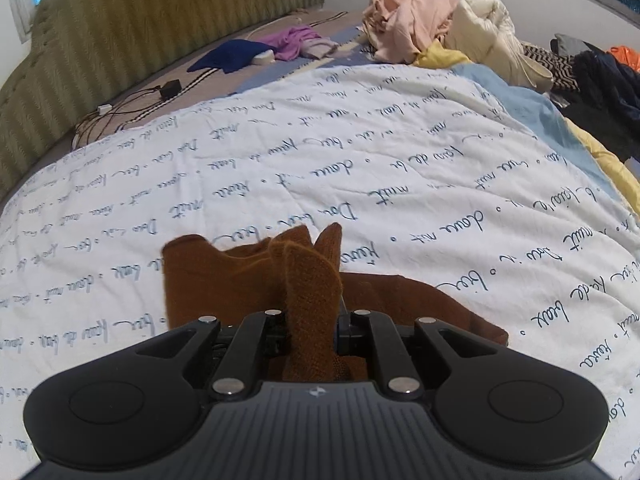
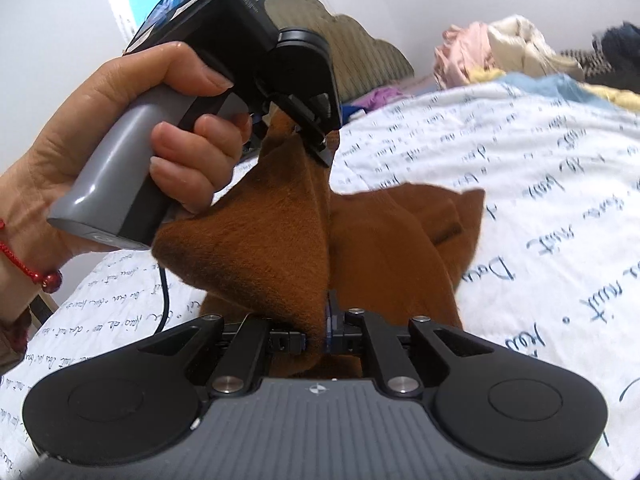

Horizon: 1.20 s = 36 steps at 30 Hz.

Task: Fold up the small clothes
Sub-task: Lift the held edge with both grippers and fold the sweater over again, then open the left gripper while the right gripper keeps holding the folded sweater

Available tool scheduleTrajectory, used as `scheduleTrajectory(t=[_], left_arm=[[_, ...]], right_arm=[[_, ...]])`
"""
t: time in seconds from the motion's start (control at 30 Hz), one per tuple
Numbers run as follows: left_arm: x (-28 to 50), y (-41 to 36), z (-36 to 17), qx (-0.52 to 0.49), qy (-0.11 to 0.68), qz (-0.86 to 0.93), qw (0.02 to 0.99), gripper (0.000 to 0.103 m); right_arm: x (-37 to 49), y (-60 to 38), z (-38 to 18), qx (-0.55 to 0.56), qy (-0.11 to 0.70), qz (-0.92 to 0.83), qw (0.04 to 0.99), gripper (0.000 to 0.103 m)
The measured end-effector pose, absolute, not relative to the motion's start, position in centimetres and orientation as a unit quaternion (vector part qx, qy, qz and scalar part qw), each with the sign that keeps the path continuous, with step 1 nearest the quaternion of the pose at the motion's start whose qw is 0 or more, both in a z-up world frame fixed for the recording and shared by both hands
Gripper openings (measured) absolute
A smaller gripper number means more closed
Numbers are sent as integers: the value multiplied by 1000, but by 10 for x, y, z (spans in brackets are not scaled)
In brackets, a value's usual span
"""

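Both tools are clamped on the brown garment (image 2: 384, 240): left tool (image 2: 320, 136) on its upper edge, right tool (image 2: 320, 340) lower. It hangs over the white bedspread (image 1: 400, 168), which lies bare beyond it.

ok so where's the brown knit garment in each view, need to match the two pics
Left wrist view: the brown knit garment sits at lower centre, a fold of it pinched in the left gripper, the rest lying on the white script-print quilt.
Right wrist view: it fills the centre, clamped in the right gripper and hanging from the left gripper at upper centre.
Shared landmark: the pink and cream clothes pile, upper right in both.
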State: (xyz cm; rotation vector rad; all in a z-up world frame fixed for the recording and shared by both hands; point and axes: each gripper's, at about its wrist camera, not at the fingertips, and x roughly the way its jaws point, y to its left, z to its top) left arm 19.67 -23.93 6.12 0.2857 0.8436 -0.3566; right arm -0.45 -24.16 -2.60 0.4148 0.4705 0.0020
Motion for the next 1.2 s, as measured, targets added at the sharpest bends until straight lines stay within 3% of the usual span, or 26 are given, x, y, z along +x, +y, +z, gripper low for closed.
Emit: scheduleTrajectory(t=[0.17, 0.27, 0.3, 0.33, 0.4, 0.63, 0.8, 1.07, 1.2], left_arm=[[198, -249, 52, 120, 405, -204, 883, 15], [198, -250, 54, 114, 402, -216, 882, 25], [199, -249, 55, 109, 401, -220, 883, 37], [199, -247, 57, 102, 397, -220, 885, 58], [197, -238, 63, 92, 373, -208, 900, 83], [186, -194, 84, 106, 319, -179, 924, 84], [145, -137, 71, 123, 299, -185, 928, 84], [52, -59, 35, 176, 267, -237, 917, 84], [17, -53, 23, 223, 243, -262, 907, 84]], right_arm=[[-4, -247, -31, 213, 242, -3, 947, 19], [-3, -251, -35, 221, 249, -5, 943, 20], [-3, -252, -36, 223, 252, -6, 942, 21], [-3, -253, -37, 227, 254, -8, 940, 21], [-3, -255, -39, 233, 257, -7, 938, 22], [-4, -264, -39, 247, 260, -6, 934, 31], [-11, -283, -34, 279, 253, 4, 926, 42], [-2, -325, -37, 382, 270, 44, 883, 43], [3, -325, -34, 375, 278, 49, 883, 44]])
